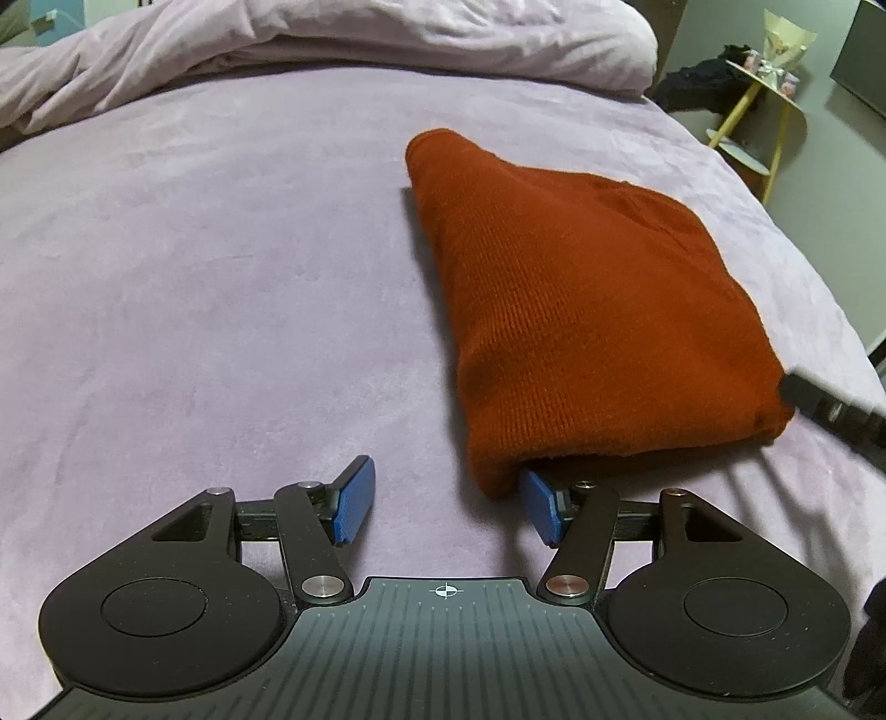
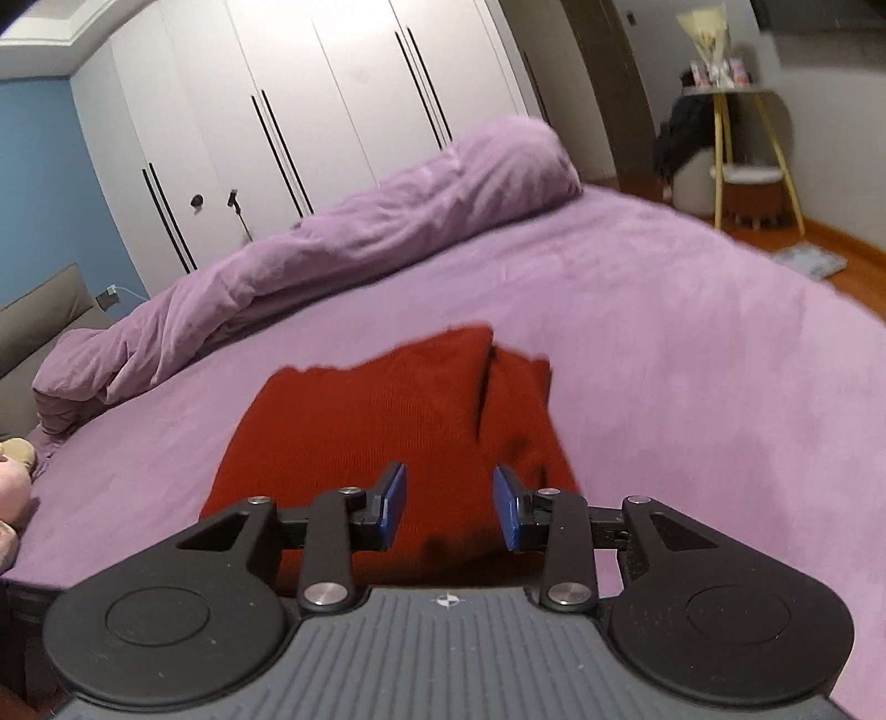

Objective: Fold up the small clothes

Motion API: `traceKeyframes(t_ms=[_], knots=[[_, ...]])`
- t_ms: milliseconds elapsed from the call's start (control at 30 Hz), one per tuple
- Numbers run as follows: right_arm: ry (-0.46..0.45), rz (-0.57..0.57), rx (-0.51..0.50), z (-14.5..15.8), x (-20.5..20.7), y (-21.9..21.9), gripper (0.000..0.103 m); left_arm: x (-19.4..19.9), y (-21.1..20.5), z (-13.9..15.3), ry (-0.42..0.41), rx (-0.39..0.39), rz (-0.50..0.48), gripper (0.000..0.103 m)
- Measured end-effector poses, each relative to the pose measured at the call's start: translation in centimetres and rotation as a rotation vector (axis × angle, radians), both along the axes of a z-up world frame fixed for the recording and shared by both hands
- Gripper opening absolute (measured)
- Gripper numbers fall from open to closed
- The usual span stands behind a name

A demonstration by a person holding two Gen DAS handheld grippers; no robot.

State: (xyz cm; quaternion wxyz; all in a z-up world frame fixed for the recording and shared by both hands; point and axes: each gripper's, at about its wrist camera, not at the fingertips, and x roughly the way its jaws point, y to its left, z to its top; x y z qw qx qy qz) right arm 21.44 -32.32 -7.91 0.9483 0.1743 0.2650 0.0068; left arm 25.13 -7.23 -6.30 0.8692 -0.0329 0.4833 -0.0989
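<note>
A folded rust-red knitted garment (image 1: pixel 581 310) lies on the purple bed sheet (image 1: pixel 221 277). My left gripper (image 1: pixel 446 507) is open at the garment's near left corner; its right blue pad (image 1: pixel 540 507) touches the cloth's edge and its left pad rests over bare sheet. The garment also shows in the right wrist view (image 2: pixel 376 421), blurred. My right gripper (image 2: pixel 449 507) is open and empty, above the garment's near edge. A black part of the right gripper (image 1: pixel 830 410) shows at the garment's right corner in the left wrist view.
A bunched purple duvet (image 1: pixel 332 50) lies along the far side of the bed. A yellow-legged side table (image 2: pixel 742 144) stands beyond the bed's right edge. White wardrobes (image 2: pixel 310 111) line the far wall. Wooden floor (image 2: pixel 841 243) lies to the right.
</note>
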Motion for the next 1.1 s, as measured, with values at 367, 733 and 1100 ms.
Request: traceKeyframes(t_ms=[367,733,1100], knots=[[0.121,0.088,0.414,-3.7,2.0,-0.4,0.035,-0.6,1.6,1.3,-0.002,-0.089,0.020,0.062],[0.103,0.221,0.574,-5.5,3.9,4.2,0.044,-2.5,9.3,1.7,0.014,-0.137,0.215,0.063],[0.092,0.307,0.180,-4.0,5.9,11.5,0.019,-3.8,12.0,2.2,0.004,-0.127,0.259,0.063]])
